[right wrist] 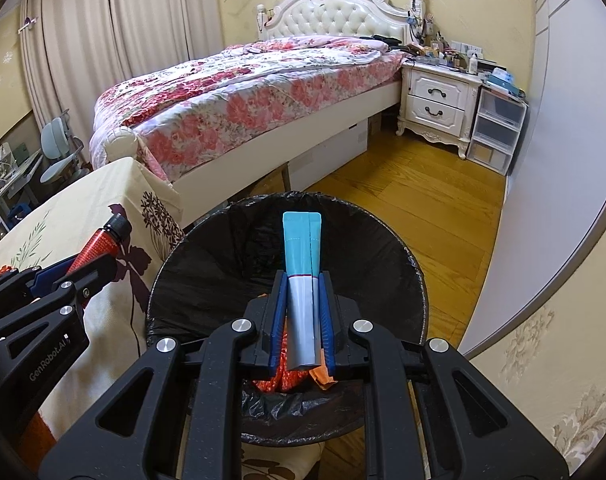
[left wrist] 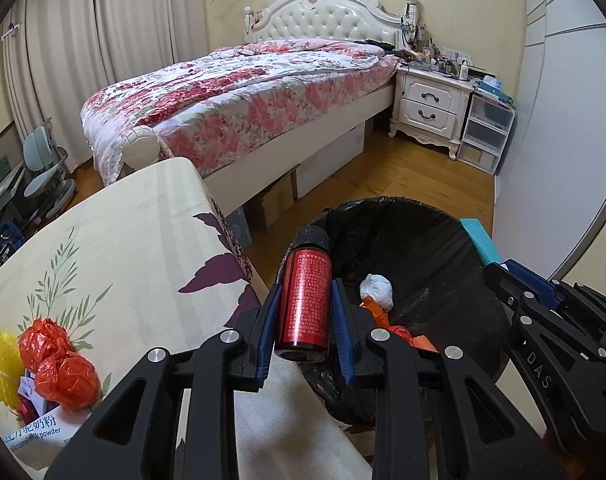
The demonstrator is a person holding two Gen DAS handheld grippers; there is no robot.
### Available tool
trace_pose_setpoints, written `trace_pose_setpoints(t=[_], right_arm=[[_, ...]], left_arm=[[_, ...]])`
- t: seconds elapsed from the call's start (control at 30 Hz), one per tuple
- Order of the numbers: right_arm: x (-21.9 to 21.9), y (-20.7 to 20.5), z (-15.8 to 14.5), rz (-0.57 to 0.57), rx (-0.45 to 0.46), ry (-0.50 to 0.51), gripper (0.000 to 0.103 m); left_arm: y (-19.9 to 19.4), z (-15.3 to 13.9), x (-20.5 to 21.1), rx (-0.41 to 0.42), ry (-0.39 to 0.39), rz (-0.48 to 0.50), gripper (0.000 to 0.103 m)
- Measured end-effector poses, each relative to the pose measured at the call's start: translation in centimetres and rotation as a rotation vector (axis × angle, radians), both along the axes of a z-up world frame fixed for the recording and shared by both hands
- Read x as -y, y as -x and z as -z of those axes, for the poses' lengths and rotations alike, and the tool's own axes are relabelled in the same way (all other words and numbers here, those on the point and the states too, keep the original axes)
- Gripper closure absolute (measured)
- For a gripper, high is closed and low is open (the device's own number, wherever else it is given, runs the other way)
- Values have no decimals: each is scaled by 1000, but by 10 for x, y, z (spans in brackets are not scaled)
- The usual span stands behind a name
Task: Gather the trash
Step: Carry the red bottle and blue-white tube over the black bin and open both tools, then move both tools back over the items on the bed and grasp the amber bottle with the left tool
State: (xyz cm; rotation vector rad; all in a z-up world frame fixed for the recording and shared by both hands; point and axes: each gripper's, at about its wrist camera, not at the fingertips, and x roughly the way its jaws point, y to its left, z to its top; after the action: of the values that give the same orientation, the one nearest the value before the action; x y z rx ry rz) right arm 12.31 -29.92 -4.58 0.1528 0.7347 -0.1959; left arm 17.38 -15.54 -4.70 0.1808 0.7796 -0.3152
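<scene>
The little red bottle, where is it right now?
The red bottle is clamped in the left hand-held gripper, at the table's edge beside the black-lined trash bin.

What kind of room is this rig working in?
Almost certainly a home bedroom: a made bed with a tufted headboard, a white nightstand cluttered on top, and full-length curtains. A bin lined with a black bag sits on the wood floor beside a cloth-covered table.
</scene>
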Motion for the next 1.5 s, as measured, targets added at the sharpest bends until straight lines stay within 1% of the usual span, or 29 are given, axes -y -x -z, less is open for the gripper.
trace_pose_setpoints(t=[0.1, 0.17, 0.2, 0.23, 0.27, 0.33, 0.37, 0.4, 0.43, 0.5, 0.53, 0.57, 0.63, 0.7, 0.77, 0.8, 1.07, 1.27, 1.5], right_arm=[[2, -2, 1, 6, -1, 0, 84], [2, -2, 2, 15, 3, 1, 80], [2, -2, 2, 18, 4, 3, 77], [2, -2, 2, 22, 4, 5, 77], [2, -2, 2, 23, 3, 6, 76], [2, -1, 2, 28, 3, 9, 75], [3, -1, 2, 32, 3, 10, 75], [3, 0, 1, 34, 3, 10, 74], [4, 0, 1, 37, 5, 11, 70], [4, 1, -1, 43, 10, 16, 62], [3, 2, -2, 45, 12, 19, 61], [3, 3, -3, 45, 13, 20, 60], [1, 5, -5, 45, 14, 22, 51], [-2, 7, -8, 39, 18, 27, 49], [-5, 11, -11, 31, 21, 30, 44], [-8, 13, -12, 24, 22, 30, 44], [-36, 32, -14, -35, 9, 40, 43], [-56, 49, -12, -73, -9, 25, 43], [-83, 64, -16, -135, -8, 26, 43]], left_arm=[[-2, 2, 2, 0, -3, 3, 75], [-3, 2, 3, -5, -3, 3, 70], [-3, 2, 3, -4, -1, 3, 63], [-2, 2, 3, 0, -1, 3, 57], [-2, 1, 4, 5, -4, 3, 54], [-2, 0, 5, 10, -7, 1, 44], [-2, 0, 4, 11, -7, 0, 42], [-2, -1, 3, 13, -7, -4, 38], [-1, -1, 1, 16, -7, -9, 32], [-1, -3, -2, 20, -2, -18, 30], [-1, -4, -3, 17, 1, -22, 29], [0, -5, -6, 14, 7, -27, 28], [2, -9, -11, 11, 17, -36, 25], [7, -12, -16, 12, 19, -42, 24], [15, -15, -22, 16, 19, -48, 23], [18, -16, -26, 15, 20, -51, 23], [52, -19, -59, 5, 35, -90, 23], [75, -26, -82, 23, 42, -122, 23], [104, -35, -126, 41, 59, -181, 23]])
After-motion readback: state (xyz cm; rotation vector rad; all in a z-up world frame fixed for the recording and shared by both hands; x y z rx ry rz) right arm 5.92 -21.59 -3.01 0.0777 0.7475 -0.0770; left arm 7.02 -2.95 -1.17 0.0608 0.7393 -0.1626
